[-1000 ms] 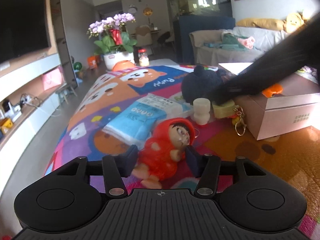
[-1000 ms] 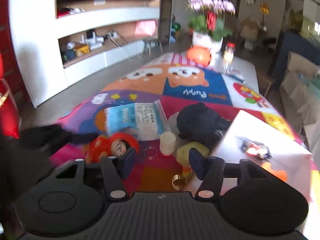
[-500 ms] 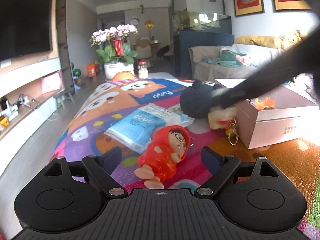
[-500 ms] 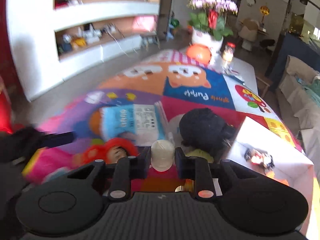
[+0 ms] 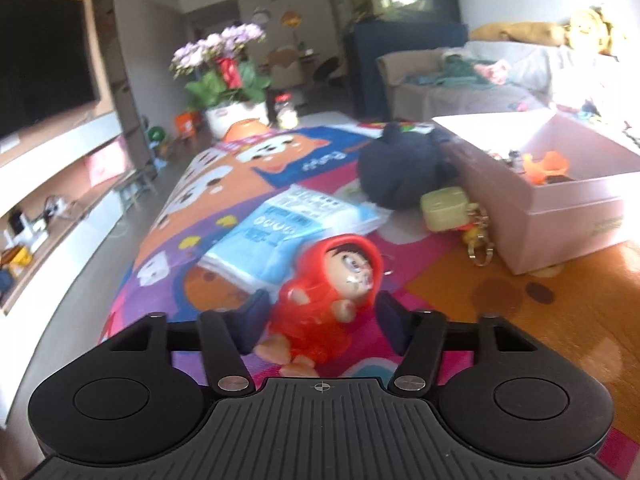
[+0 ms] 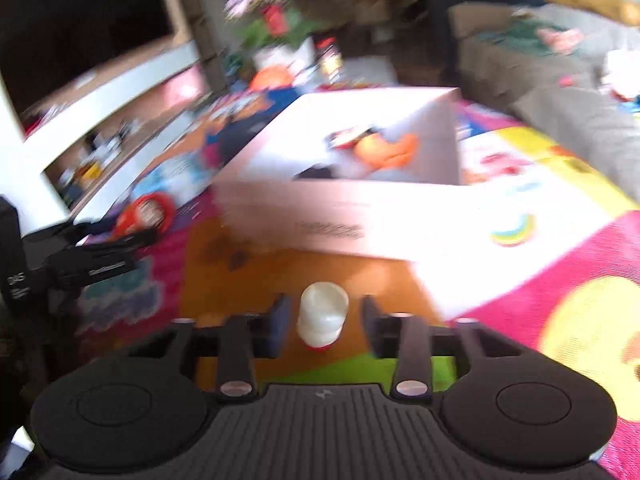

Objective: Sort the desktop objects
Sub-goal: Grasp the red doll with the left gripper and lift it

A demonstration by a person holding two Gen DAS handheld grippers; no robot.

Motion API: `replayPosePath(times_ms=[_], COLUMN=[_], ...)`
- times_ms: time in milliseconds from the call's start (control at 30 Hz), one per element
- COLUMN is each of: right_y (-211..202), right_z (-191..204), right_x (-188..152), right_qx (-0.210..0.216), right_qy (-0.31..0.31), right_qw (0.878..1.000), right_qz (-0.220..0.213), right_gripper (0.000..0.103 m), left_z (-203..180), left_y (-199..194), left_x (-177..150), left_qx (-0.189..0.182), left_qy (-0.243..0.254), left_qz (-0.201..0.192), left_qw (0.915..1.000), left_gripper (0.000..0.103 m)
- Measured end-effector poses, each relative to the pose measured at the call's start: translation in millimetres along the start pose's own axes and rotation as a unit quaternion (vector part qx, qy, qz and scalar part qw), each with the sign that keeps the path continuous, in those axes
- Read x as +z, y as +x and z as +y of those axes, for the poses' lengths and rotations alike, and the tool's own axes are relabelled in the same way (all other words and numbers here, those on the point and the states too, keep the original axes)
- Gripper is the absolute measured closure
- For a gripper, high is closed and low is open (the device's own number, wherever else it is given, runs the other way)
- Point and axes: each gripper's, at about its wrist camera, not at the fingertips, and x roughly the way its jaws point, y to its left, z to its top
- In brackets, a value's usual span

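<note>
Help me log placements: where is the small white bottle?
In the right wrist view, the small white bottle sits between the right tool's parted fingers, over the mat just short of the pink box.

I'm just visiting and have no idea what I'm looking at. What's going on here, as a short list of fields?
Setting: colourful play mat in a living room
Left hand-held gripper: jaws have just been closing around the red doll, seemingly gripping it
Right hand-held gripper: jaws have just been opening; the white bottle sits between them with a gap either side
Container: pink box, open, some toys inside
Loose on the mat: blue packet, black plush toy, yellow case with a keyring
</note>
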Motion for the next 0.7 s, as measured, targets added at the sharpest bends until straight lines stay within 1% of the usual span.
replayPosePath(times_ms=[33,67,100,133,167,267,300,333,367,467,533,567,633,700], right_y=[-4.0,-6.4,-7.8,-7.1,-4.4,2.5,1.6,0.6,-1.4,-2.6,-0.8,0.5,1.2,0.8], right_z=[-3.3,-6.8,-10.5,-13.9,-17.5,-31.9,-33.2,-33.5,-33.4,-35.4,-36.6,-37.5,-39.2,-39.4], right_x=[-3.8,-8.5,-12.9,-16.8,-20.3,-30.2,-33.0,-33.0,-33.6,-35.0,-35.4,-35.6,-35.5,-36.1], right_qx=[-0.008,-0.014,-0.018,-0.022,-0.028,-0.051,-0.050,-0.048,-0.049,-0.050,-0.050,-0.051,-0.051,-0.051], right_qy=[0.006,0.013,0.021,0.028,0.034,0.045,0.046,0.047,0.048,0.051,0.056,0.059,0.066,0.068], right_qw=[1.000,0.999,0.999,0.999,0.999,0.997,0.997,0.997,0.997,0.996,0.996,0.996,0.996,0.996], right_qz=[-0.016,-0.030,-0.036,-0.036,-0.033,-0.024,-0.032,-0.038,-0.045,-0.045,-0.042,-0.040,-0.037,-0.038], right_gripper=[0.033,0.025,0.023,0.018,0.017,0.016,0.016,0.009,0.001,0.000,0.000,0.000,0.000,0.000], left_z=[0.9,0.7,-0.1,-1.6,-3.5,-14.1,-18.8,-24.2,-29.7,-49.1,-62.4,-68.2,-76.0,-77.3], left_y=[-0.1,-1.3,-3.5,-6.4,-10.9,-31.5,-39.7,-46.2,-51.3,-67.2,-71.9,-72.9,-74.8,-75.0], left_x=[0.6,0.9,1.3,1.9,2.3,3.0,2.8,2.6,2.2,-2.8,-8.9,-11.9,-17.7,-21.0], left_qx=[0.001,0.002,0.003,0.002,-0.003,-0.042,-0.061,-0.080,-0.100,-0.171,-0.199,-0.204,-0.201,-0.199], left_qy=[0.001,0.005,0.011,0.015,0.016,0.019,0.018,0.015,0.014,0.022,0.036,0.044,0.064,0.069], left_qz=[0.003,0.005,0.008,0.011,0.014,0.008,0.008,0.010,0.013,0.015,0.016,0.017,0.014,0.018], left_qw=[1.0000,1.0000,0.9999,0.9998,0.9998,0.9989,0.9979,0.9966,0.9948,0.9849,0.9792,0.9778,0.9775,0.9775], left_gripper=[0.048,0.052,0.053,0.053,0.053,0.054,0.054,0.055,0.055,0.056,0.053,0.051,0.047,0.041])
